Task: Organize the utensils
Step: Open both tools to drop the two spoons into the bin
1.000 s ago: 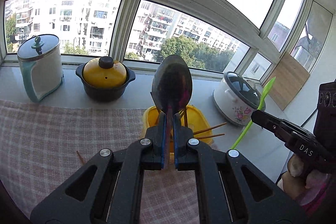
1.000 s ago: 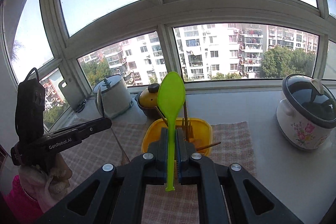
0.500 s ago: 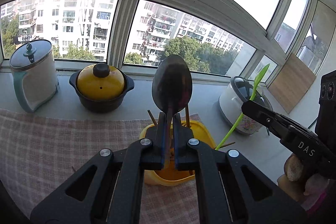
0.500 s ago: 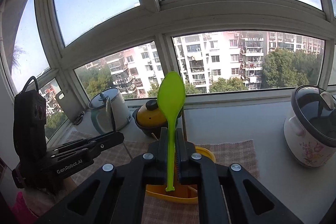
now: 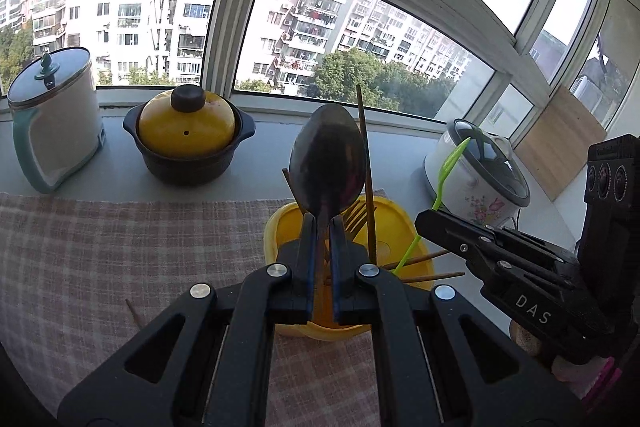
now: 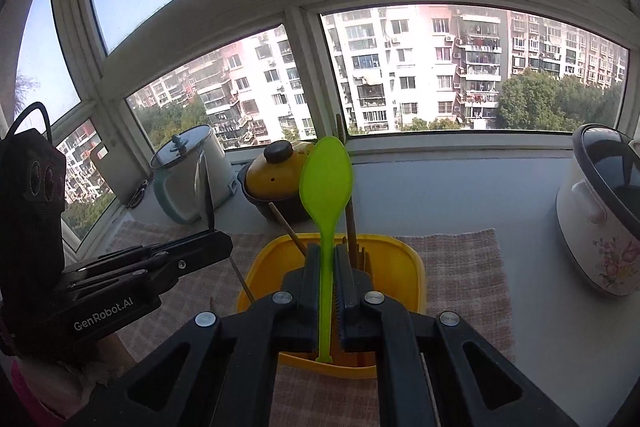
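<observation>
My left gripper [image 5: 322,223] is shut on the handle of a dark metal spoon [image 5: 327,163], bowl upright, just above the yellow container [image 5: 400,223]. Brown chopsticks [image 5: 366,163] and a wooden fork [image 5: 356,215] stand in that container. My right gripper [image 6: 327,255] is shut on a green plastic spoon [image 6: 326,179], bowl up, handle end low over the yellow container [image 6: 412,259]. Each gripper shows in the other's view: the right gripper [image 5: 432,223] with the green spoon [image 5: 448,163] on the right, the left gripper [image 6: 224,247] on the left.
A checked cloth [image 5: 120,247] lies under the container, with a loose chopstick [image 5: 132,311] on it. On the sill behind stand a white and teal lidded pot [image 5: 56,123], a yellow-lidded black casserole [image 5: 188,139] and a flowered rice cooker [image 6: 600,203]. A wooden board [image 5: 560,139] leans at the far right.
Both grippers have come forward and down with their spoons; the yellow container now sits close under both sets of fingers, and the two grippers are nearer each other.
</observation>
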Available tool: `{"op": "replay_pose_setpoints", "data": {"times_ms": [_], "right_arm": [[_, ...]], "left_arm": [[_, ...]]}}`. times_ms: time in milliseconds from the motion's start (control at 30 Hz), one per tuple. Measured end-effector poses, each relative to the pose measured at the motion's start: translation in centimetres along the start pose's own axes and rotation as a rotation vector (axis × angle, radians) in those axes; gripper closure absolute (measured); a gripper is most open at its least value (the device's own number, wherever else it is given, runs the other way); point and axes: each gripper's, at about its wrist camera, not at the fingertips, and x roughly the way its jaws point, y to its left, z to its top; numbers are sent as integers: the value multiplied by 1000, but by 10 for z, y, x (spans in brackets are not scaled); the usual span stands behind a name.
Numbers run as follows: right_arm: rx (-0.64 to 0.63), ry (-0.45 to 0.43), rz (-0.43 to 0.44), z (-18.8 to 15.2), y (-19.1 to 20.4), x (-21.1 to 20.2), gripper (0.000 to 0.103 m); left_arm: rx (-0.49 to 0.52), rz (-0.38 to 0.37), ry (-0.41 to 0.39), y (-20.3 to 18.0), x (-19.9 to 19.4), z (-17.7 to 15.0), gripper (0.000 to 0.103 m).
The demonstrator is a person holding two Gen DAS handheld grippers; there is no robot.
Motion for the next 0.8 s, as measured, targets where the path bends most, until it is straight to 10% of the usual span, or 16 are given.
{"op": "replay_pose_setpoints", "data": {"times_ms": [233,300,500,800], "right_arm": [[0,40,-2,-10,-3,5,95],[-2,36,-12,-12,-3,3,70],[6,19,-20,-16,-3,-8,51],[24,2,-38,-26,-5,-26,42]], "left_arm": [[14,-9,19,-3,0,-1,100],[24,-4,26,-5,0,-1,100],[8,0,31,-1,-4,-4,77],[12,1,28,5,-18,-10,77]]}}
